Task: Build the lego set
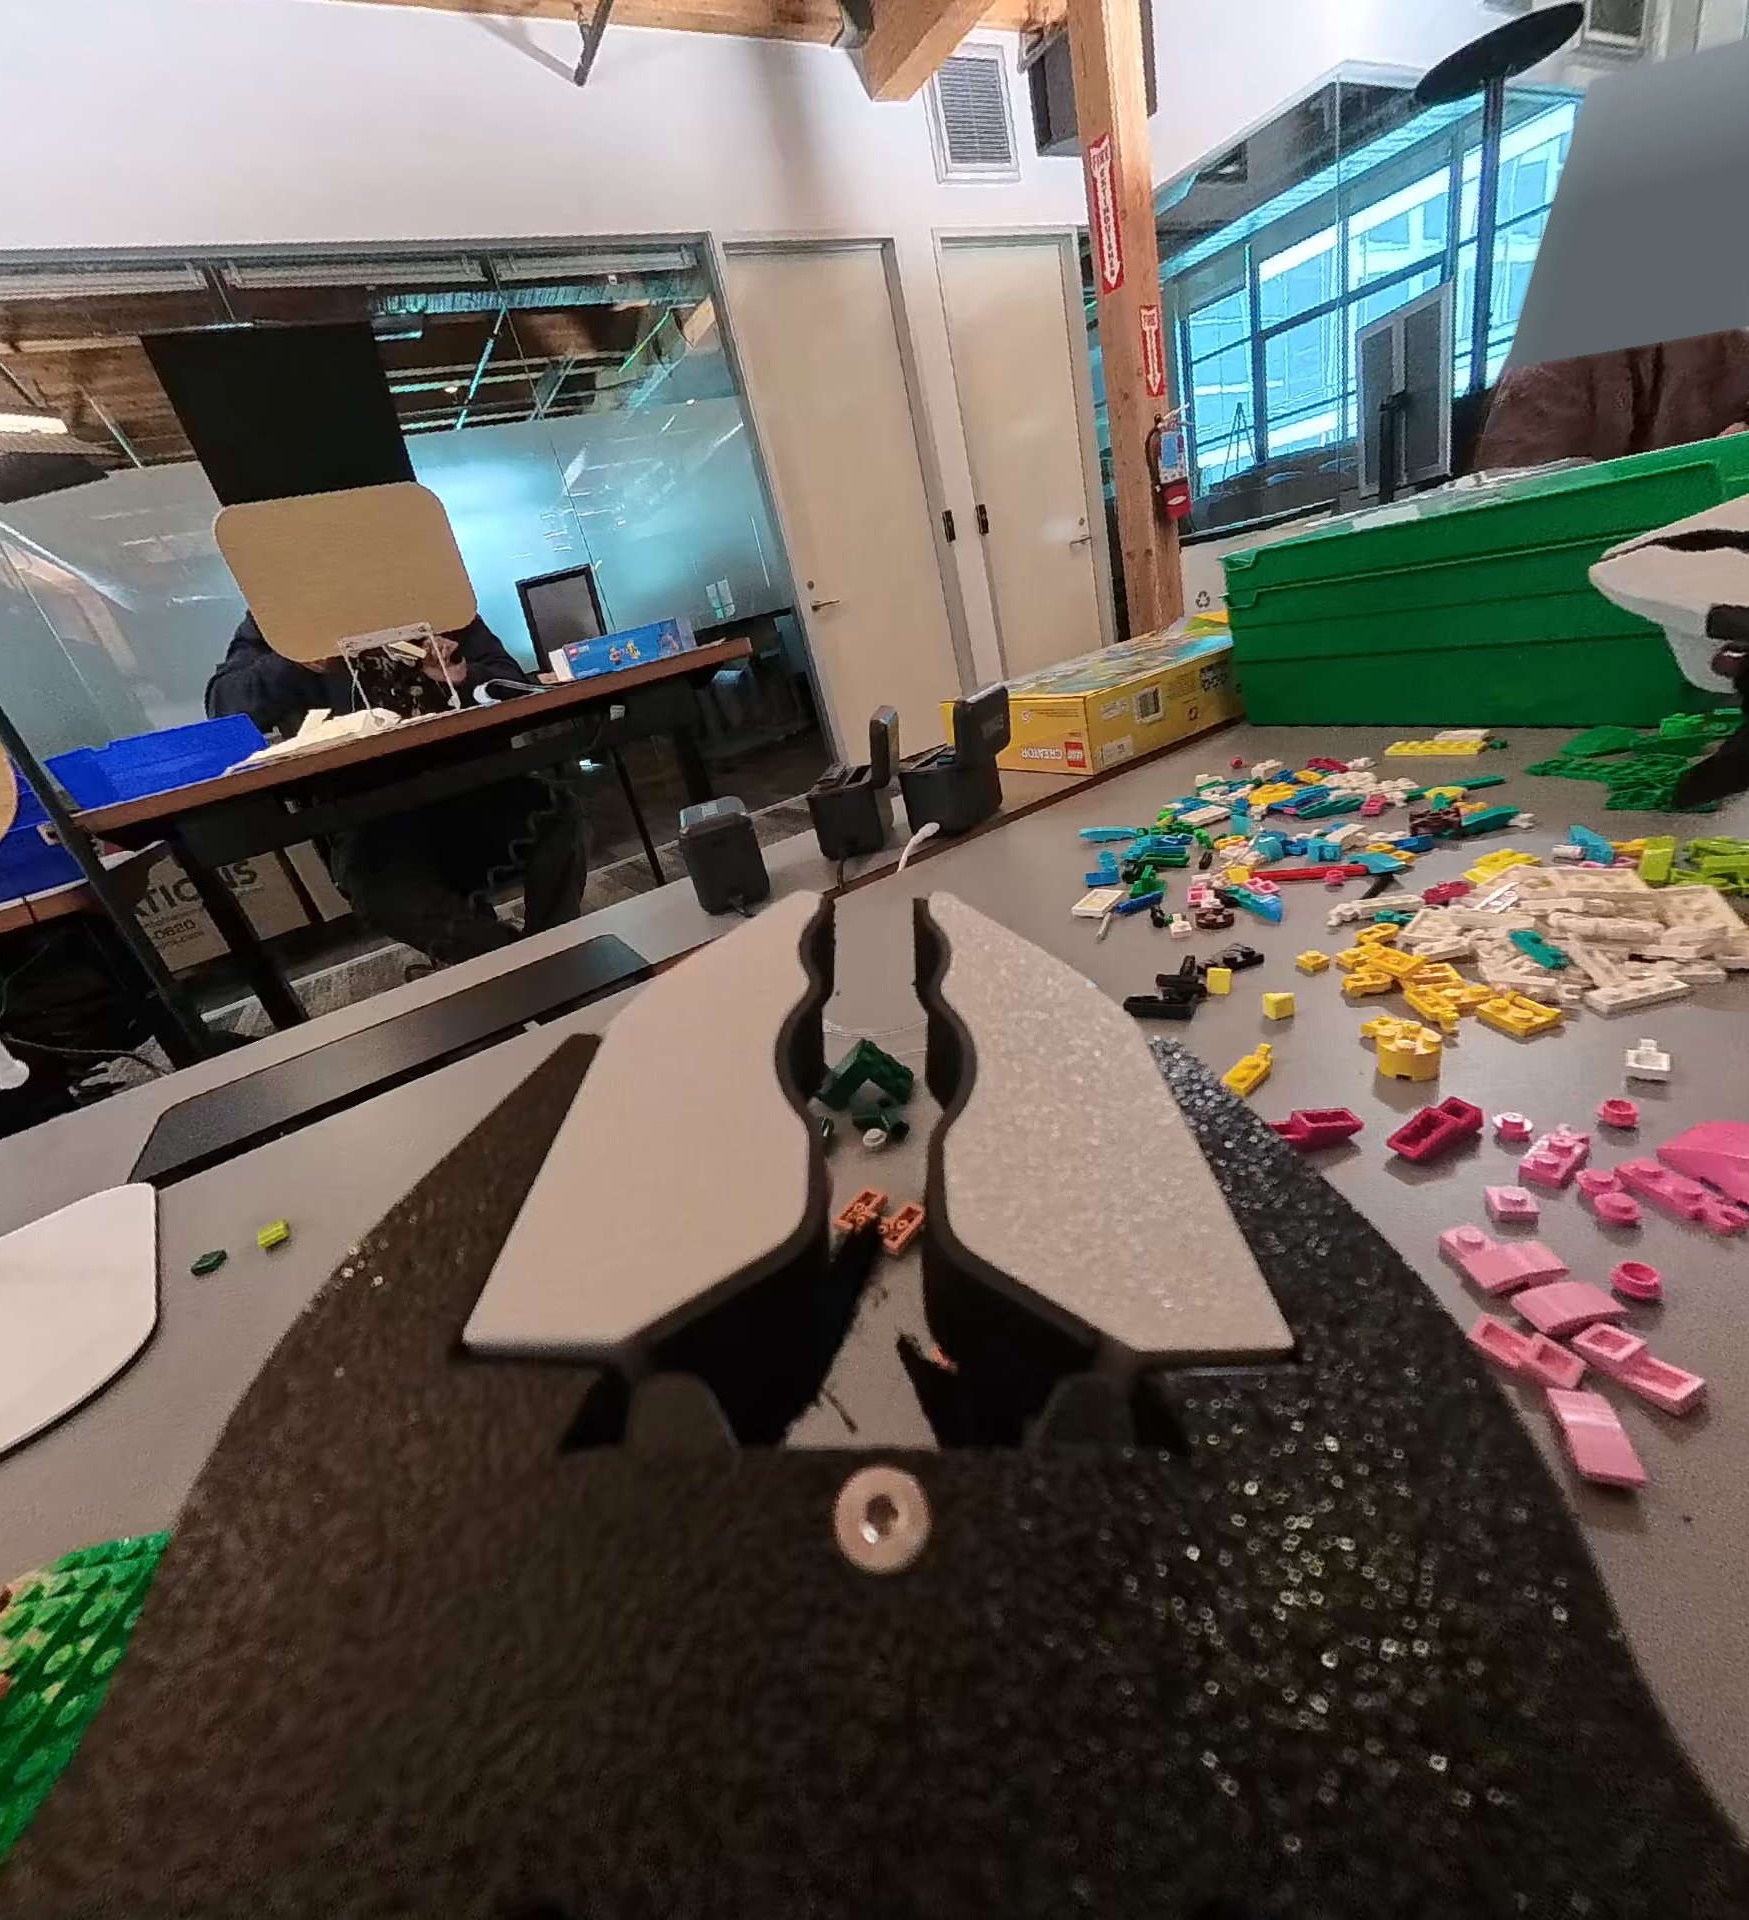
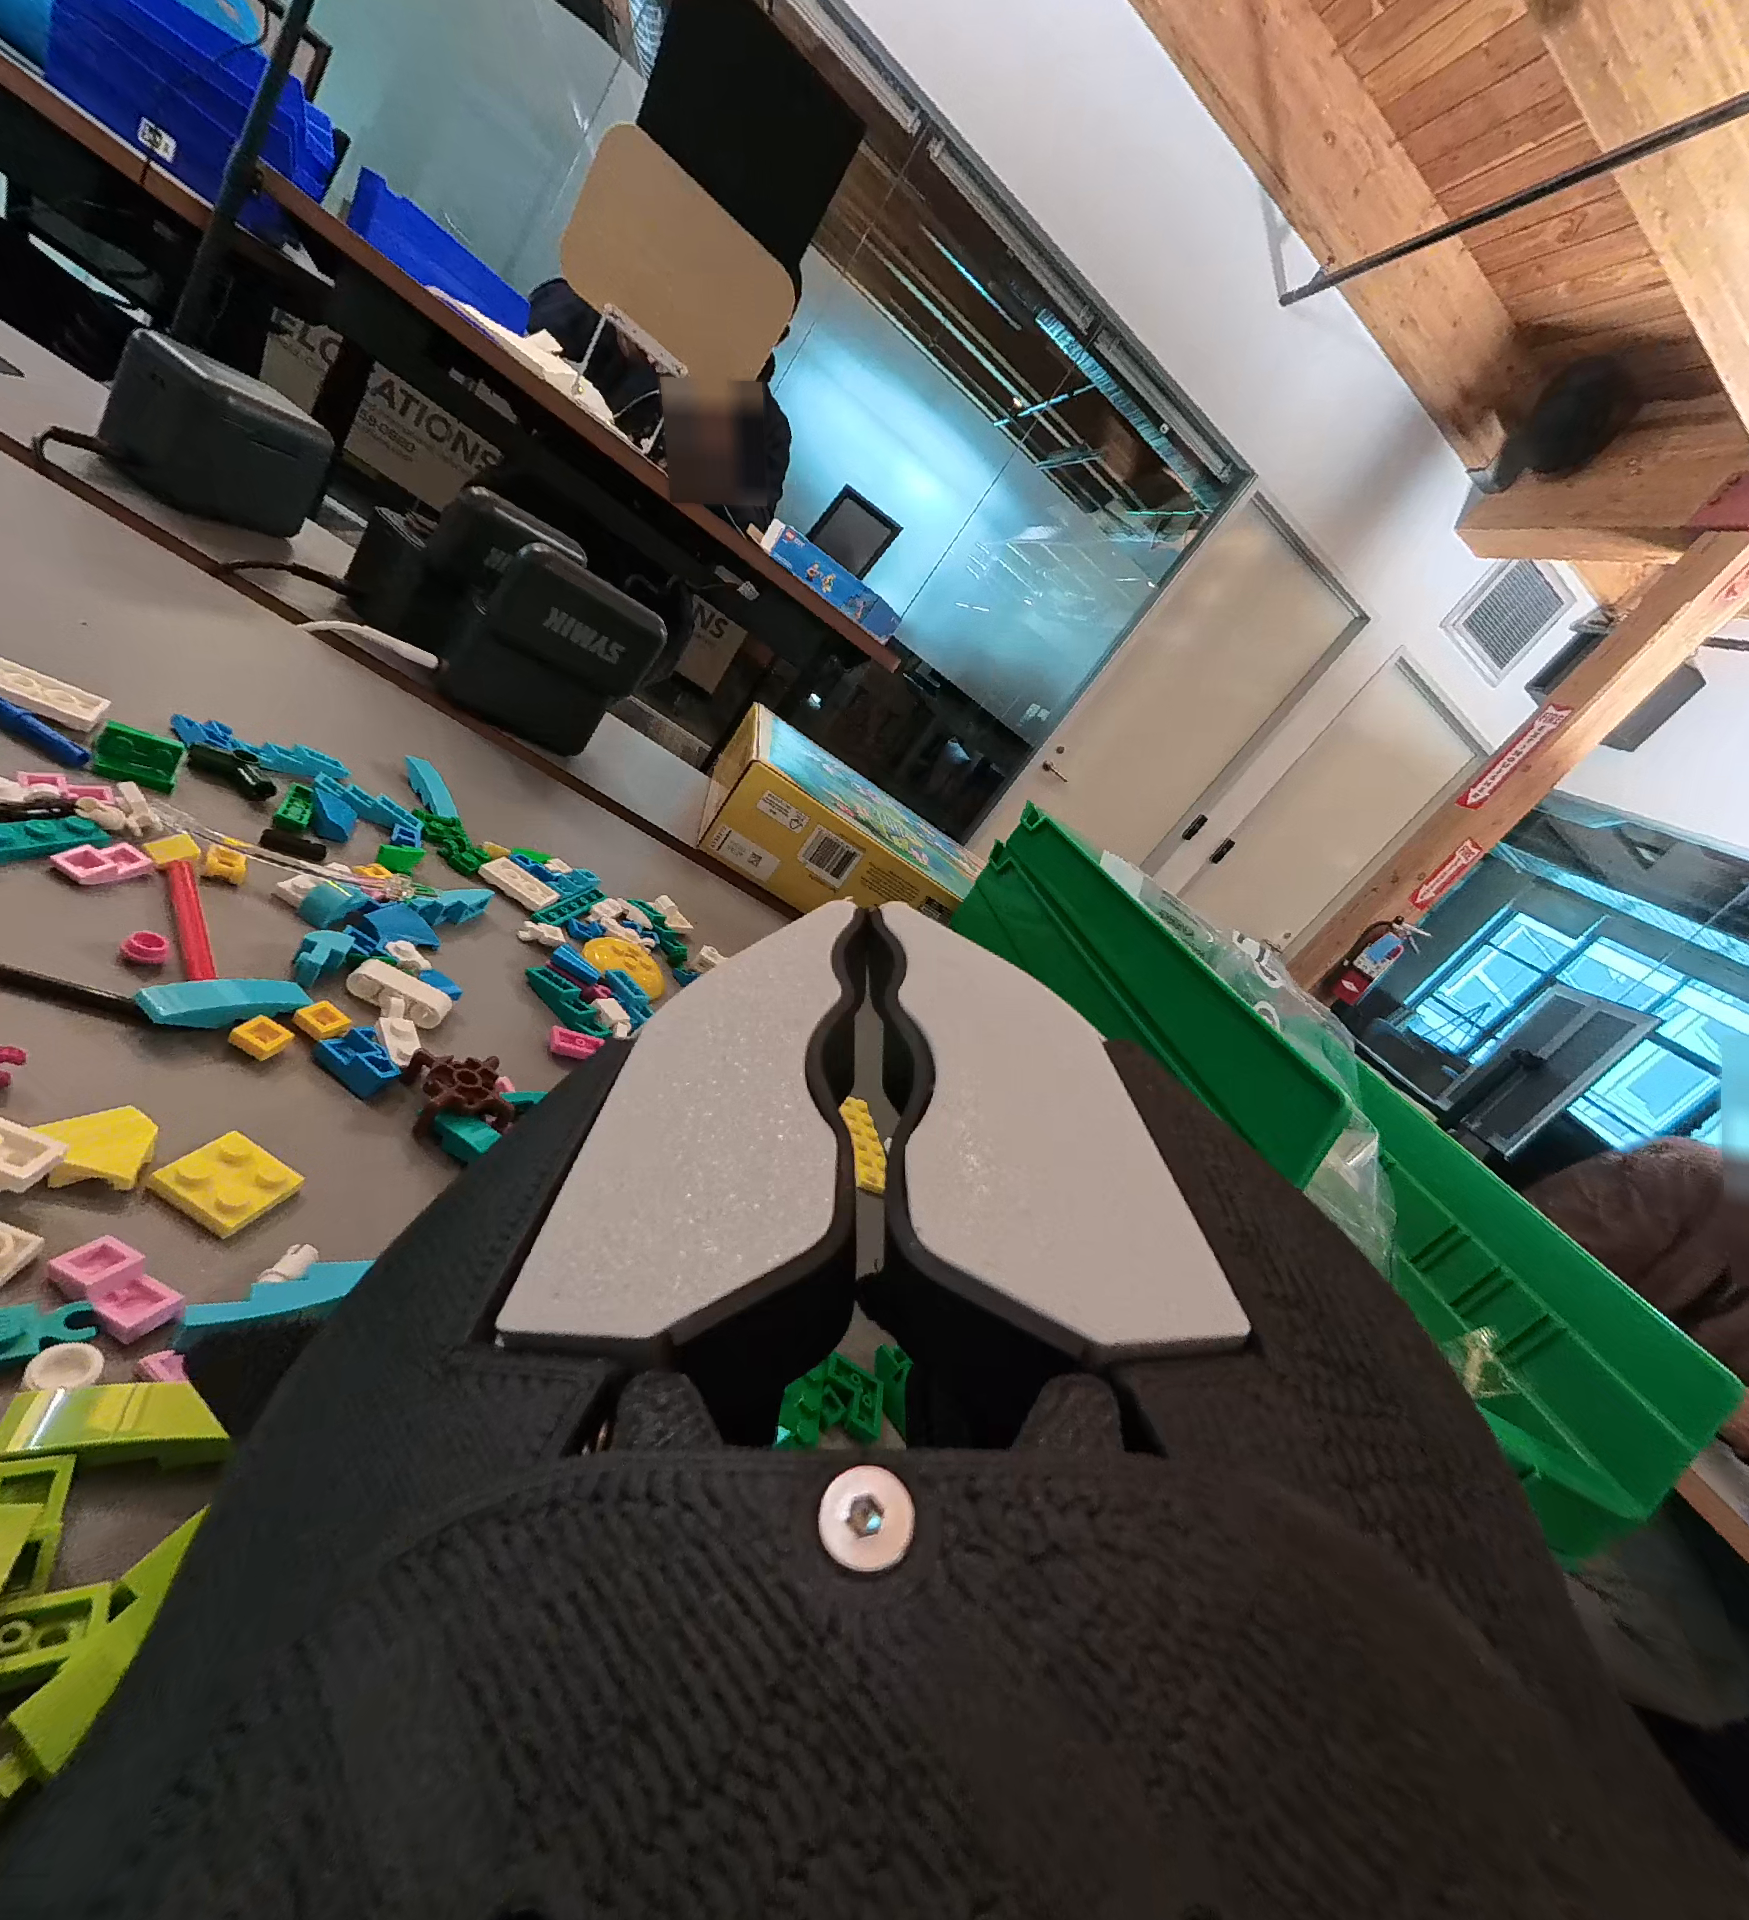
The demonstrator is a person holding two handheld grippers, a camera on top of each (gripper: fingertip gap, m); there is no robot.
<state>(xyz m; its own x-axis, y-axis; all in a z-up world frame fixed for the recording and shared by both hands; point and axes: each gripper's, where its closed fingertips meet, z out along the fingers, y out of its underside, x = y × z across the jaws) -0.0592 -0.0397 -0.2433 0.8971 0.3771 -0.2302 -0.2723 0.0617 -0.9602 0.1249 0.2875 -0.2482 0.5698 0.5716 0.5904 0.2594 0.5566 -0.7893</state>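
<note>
My left gripper [image 1: 875, 920] hovers low over the grey table [image 1: 1109, 1039], its jaws a narrow gap apart with nothing between them. Between its fingers I see small dark green pieces [image 1: 865, 1086] and two orange pieces [image 1: 882, 1221] lying on the table. A partly built green base with brown patches [image 1: 18, 1662] sits at the lower left. My right gripper [image 2: 868, 916] has its tips together; it also shows in the left wrist view [image 1: 1717, 769], pointing down over green pieces [image 1: 1618, 769]. A yellow plate [image 2: 862, 1143] shows through the gap behind its tips; I cannot tell if it is held.
Loose pieces lie sorted in piles: pink [image 1: 1576, 1309], white [image 1: 1576, 935], yellow [image 1: 1421, 987], lime [image 2: 39, 1507] and mixed blue and teal [image 2: 371, 914]. Stacked green bins [image 1: 1472, 623] and a yellow box [image 1: 1109, 707] stand at the far edge, with black cases [image 1: 849, 800]. A white stand base [image 1: 28, 1320] lies left. The gap from one gripper's tips to the other's is roughly 40 cm.
</note>
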